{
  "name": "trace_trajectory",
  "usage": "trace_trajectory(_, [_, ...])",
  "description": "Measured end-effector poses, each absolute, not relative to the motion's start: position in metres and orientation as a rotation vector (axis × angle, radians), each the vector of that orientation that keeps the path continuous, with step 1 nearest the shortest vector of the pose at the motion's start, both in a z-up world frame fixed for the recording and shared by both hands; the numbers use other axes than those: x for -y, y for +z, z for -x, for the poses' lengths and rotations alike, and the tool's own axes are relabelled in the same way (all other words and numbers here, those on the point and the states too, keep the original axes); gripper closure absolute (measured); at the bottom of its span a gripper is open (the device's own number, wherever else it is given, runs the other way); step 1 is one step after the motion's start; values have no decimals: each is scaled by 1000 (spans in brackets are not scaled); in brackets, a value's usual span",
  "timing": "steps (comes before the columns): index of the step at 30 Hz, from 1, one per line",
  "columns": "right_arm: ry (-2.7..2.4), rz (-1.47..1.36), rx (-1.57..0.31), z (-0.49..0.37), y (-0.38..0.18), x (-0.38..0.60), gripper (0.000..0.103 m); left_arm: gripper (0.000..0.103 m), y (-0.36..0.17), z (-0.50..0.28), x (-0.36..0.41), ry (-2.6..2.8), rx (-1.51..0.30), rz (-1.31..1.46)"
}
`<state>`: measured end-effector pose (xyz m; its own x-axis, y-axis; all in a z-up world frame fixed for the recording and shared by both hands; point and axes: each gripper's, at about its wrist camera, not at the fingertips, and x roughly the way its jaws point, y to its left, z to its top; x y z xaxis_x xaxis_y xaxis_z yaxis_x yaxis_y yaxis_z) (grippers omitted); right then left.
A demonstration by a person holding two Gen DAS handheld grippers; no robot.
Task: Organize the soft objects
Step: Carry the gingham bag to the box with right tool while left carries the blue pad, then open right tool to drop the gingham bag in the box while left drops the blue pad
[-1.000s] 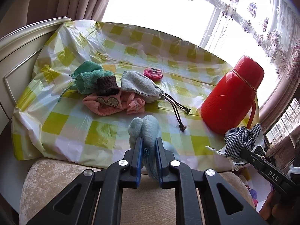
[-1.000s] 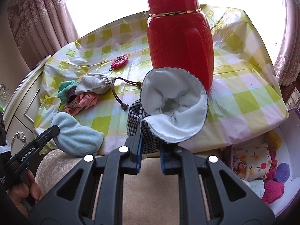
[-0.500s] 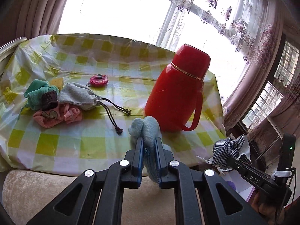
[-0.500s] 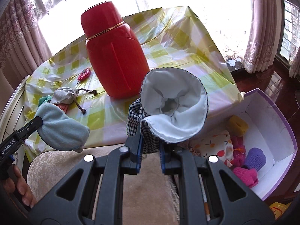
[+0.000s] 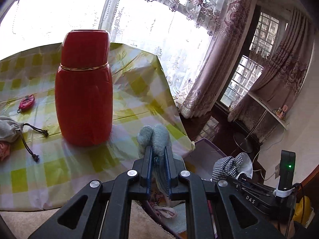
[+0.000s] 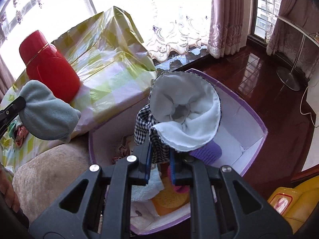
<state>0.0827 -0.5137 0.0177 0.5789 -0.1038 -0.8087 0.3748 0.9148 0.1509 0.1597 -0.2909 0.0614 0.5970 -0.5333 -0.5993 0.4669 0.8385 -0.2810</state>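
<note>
My left gripper (image 5: 158, 157) is shut on a fluffy light blue cloth (image 5: 154, 137), held at the table's right edge; the cloth also shows in the right wrist view (image 6: 47, 111). My right gripper (image 6: 160, 157) is shut on a black-and-white checked cloth with white lining (image 6: 185, 113), held above the open purple-edged white box (image 6: 249, 119) on the floor. The box holds several soft items, among them a purple knit piece (image 6: 207, 152) and a white towel (image 6: 145, 187). The checked cloth also shows in the left wrist view (image 5: 231, 167).
A tall red thermos (image 5: 83, 99) stands on the table with the yellow checked cover (image 5: 129, 103). A grey drawstring pouch (image 5: 8, 128) and a small pink purse (image 5: 26, 102) lie at its left. A beige cushion (image 6: 49, 171) is in front. A floor lamp base (image 6: 287, 77) stands on dark wood floor.
Both grippers have swung right, away from the table's pile of cloths. The right gripper with the checked cloth now hangs over the box; the left follows with the blue cloth.
</note>
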Motion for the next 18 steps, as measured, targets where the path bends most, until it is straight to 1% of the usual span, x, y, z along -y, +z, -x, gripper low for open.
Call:
trace_trajectory(5, [-352, -345, -900, -88, 14, 552, 85, 91, 60, -164, 346, -673, -740, 47])
trace_trajectory(12, [-382, -376, -900, -97, 8, 582, 85, 90, 52, -173, 410, -793, -779, -9])
trace_trajectory(13, [-384, -381, -902, -99, 5, 585, 82, 87, 48, -175, 420, -823, -800, -22])
trace_trajectory(14, [-387, -385, -905, -101, 4, 588, 81, 84, 42, -177, 429, -848, -824, -36])
trace_trajectory(15, [-389, -386, -913, -103, 2, 591, 76, 82, 36, -178, 437, -854, -844, -57])
trace_trajectory(16, [-388, -393, -921, -105, -1, 593, 68, 76, 30, -179, 443, -850, -860, -79])
trace_trajectory(17, [-394, -401, -919, -105, -2, 596, 65, 68, 25, -180, 445, -843, -871, -89])
trace_trajectory(18, [-402, -404, -917, -106, -3, 598, 62, 64, 21, -181, 444, -836, -882, -88])
